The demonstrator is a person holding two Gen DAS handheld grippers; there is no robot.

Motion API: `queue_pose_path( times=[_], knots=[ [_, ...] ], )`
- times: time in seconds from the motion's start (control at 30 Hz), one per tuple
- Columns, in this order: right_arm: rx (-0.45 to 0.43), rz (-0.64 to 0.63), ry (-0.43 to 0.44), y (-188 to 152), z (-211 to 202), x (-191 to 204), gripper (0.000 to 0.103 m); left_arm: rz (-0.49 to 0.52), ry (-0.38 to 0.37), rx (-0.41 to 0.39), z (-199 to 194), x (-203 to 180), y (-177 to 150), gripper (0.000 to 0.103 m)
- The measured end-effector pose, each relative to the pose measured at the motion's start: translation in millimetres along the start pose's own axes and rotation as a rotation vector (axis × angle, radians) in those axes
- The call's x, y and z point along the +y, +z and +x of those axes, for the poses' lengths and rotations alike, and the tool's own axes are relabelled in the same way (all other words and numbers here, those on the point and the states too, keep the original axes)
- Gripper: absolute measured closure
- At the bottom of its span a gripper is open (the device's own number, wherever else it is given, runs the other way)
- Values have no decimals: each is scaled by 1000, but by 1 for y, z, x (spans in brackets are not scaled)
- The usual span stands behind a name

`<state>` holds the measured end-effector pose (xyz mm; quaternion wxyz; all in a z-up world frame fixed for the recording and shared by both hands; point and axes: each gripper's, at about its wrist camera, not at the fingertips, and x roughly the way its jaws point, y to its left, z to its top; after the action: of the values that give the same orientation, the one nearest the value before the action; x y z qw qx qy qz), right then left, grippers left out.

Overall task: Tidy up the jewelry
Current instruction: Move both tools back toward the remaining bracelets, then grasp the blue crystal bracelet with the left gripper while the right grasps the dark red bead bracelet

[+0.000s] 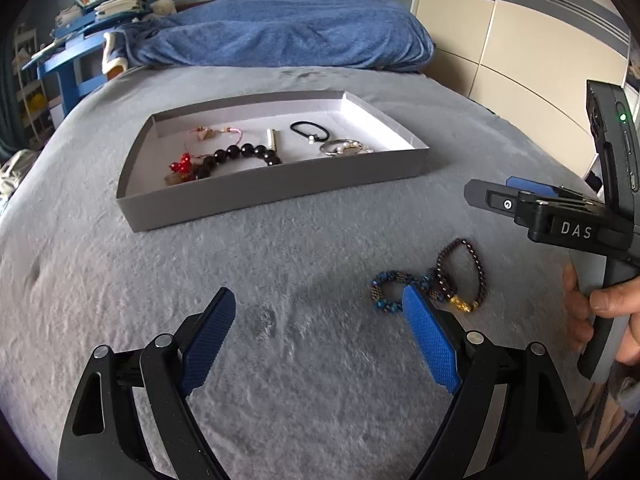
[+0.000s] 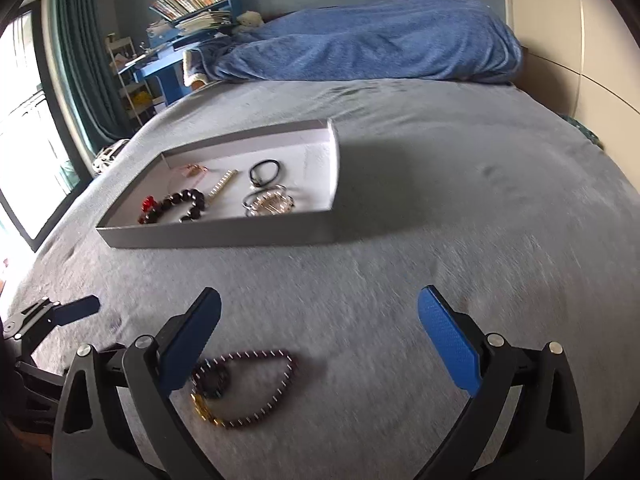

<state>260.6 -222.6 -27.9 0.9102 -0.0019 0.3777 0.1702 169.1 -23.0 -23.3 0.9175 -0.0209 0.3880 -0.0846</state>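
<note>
A grey shallow box (image 1: 280,184) (image 2: 224,236) lies on the grey bed cover. It holds a black bead bracelet (image 1: 244,154) (image 2: 184,204), a red charm (image 1: 181,164), a black hair tie (image 1: 310,130) (image 2: 264,172), silver rings (image 1: 344,148) (image 2: 268,202) and a pink cord (image 1: 216,134). On the cover in front lie a dark bead bracelet with a gold charm (image 1: 464,276) (image 2: 256,384) and a blue bead bracelet (image 1: 390,290). My left gripper (image 1: 316,320) is open and empty, just left of them. My right gripper (image 2: 320,324) is open and empty above the dark bracelet; its body (image 1: 576,224) shows in the left wrist view.
A blue blanket (image 1: 280,32) (image 2: 372,40) is bunched at the head of the bed. A blue desk with books (image 1: 80,40) (image 2: 188,12) stands at the back left. A beige wardrobe (image 1: 520,40) is on the right, a window (image 2: 24,120) on the left.
</note>
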Motion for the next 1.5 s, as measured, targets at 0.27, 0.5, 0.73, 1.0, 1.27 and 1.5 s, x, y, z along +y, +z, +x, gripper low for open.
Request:
queue_pose_path(
  times=[0.27,0.5,0.73,1.0,1.27,1.5],
  knots=[
    [32,14,-30,-13,-4,-3,6,72,-20,25,5,-16,0,18],
    [52,1,-31,-20,-5,0,6,121,-65,114,29,-26,4,51],
    [79,-25,-32,-22,-1,4,20,173,-144,128,35,-37,8,84],
    [122,-67,-9,-31,4,12,52,113,-149,76,27,-25,9,96],
    [159,-119,19,-34,13,24,72,9,-72,35,6,26,6,96],
    [165,-126,20,-36,15,27,78,-24,-59,71,7,43,-2,86]
  ],
)
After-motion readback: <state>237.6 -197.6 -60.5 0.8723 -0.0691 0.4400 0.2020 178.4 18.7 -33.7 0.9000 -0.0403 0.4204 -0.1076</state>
